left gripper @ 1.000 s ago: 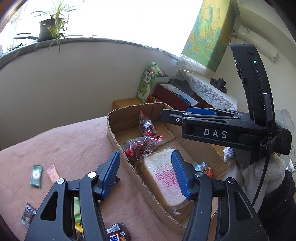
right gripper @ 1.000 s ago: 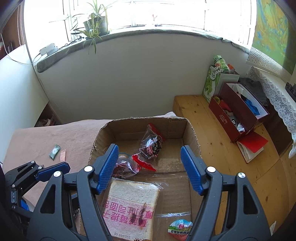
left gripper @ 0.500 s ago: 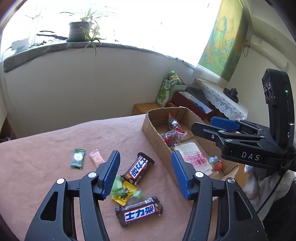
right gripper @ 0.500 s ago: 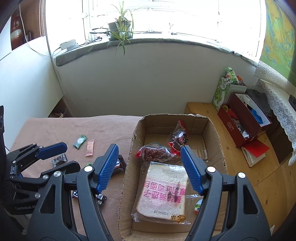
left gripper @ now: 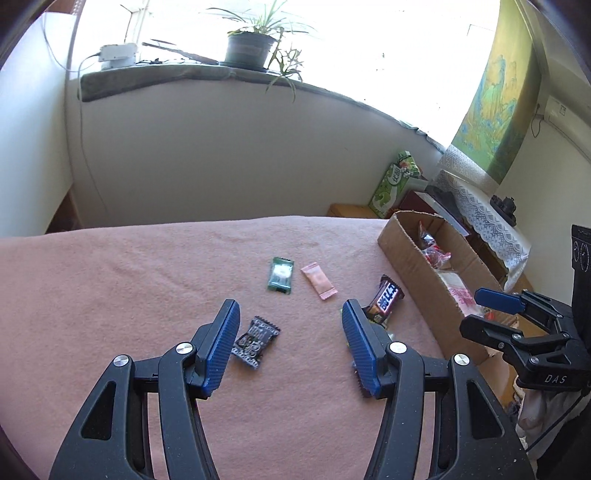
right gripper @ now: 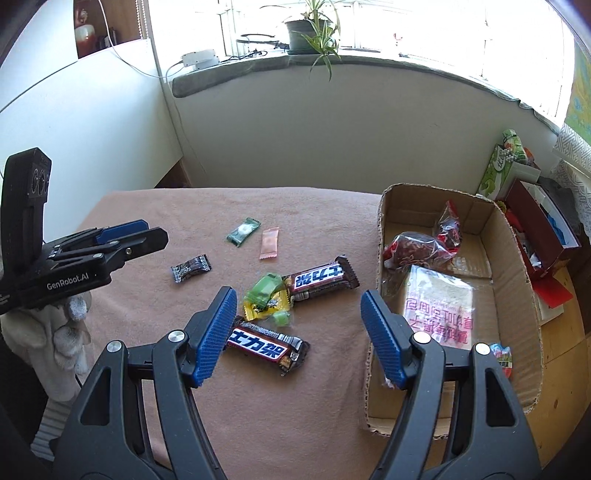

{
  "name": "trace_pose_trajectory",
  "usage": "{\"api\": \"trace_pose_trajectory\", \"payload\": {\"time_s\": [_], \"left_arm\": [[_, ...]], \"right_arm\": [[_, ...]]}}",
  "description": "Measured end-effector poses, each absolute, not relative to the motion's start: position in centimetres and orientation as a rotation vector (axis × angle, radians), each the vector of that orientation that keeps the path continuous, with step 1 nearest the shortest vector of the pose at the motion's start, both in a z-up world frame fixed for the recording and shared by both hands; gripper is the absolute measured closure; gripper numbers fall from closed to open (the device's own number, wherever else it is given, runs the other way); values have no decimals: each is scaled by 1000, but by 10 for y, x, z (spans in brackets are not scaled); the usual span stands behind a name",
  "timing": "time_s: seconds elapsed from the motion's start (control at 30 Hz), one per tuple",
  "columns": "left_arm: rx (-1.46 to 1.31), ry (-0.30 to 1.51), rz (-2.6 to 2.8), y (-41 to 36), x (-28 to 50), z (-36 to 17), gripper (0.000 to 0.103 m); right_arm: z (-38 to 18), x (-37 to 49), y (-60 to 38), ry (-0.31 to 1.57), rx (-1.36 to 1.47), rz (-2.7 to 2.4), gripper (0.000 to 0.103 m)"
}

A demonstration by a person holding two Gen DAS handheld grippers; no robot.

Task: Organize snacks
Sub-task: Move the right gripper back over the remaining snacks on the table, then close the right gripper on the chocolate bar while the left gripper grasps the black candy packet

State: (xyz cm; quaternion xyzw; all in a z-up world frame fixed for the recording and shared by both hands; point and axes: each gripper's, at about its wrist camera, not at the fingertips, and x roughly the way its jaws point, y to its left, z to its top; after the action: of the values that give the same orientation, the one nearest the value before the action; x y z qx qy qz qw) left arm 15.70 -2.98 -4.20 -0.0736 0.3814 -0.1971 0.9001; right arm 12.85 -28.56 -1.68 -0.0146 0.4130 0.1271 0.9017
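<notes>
Loose snacks lie on the pink cloth: two chocolate bars point(right gripper: 320, 277) point(right gripper: 266, 344), green and yellow candies point(right gripper: 266, 295), a dark candy point(right gripper: 191, 267) point(left gripper: 255, 341), a green packet point(right gripper: 243, 230) point(left gripper: 280, 275) and a pink packet point(right gripper: 269, 243) point(left gripper: 319, 285). The cardboard box point(right gripper: 517, 254) point(left gripper: 400, 247) to the right holds a bread pack point(right gripper: 437, 308) and red-wrapped snacks point(right gripper: 417, 248). My left gripper point(left gripper: 290, 338) is open above the cloth, the dark candy beside its left finger. My right gripper point(right gripper: 298, 334) is open over the nearer chocolate bar, holding nothing.
A white wall runs behind the table, with a potted plant point(right gripper: 310, 27) on the sill. Right of the box are a wooden bench point(right gripper: 565, 332), a red box point(right gripper: 539, 236) and a green carton point(right gripper: 500, 170). The table's left edge drops off near the left gripper point(right gripper: 122, 240).
Both grippers swung left, away from the box and over the loose snacks on the cloth. Both stayed open and empty.
</notes>
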Motion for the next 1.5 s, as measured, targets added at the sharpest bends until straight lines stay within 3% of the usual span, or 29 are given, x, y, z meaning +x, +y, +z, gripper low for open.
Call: {"api": "trace_pose_trajectory", "payload": {"time_s": [0.43,1.5], "left_arm": [[-154,858,-378,-1,164,-75,46],[-92,895,-439,-19,183,-96,46]], "right_arm": [[-70,129,-255,973,-22,319,30],[-107,157,-237,1146,-43,334,30]]}}
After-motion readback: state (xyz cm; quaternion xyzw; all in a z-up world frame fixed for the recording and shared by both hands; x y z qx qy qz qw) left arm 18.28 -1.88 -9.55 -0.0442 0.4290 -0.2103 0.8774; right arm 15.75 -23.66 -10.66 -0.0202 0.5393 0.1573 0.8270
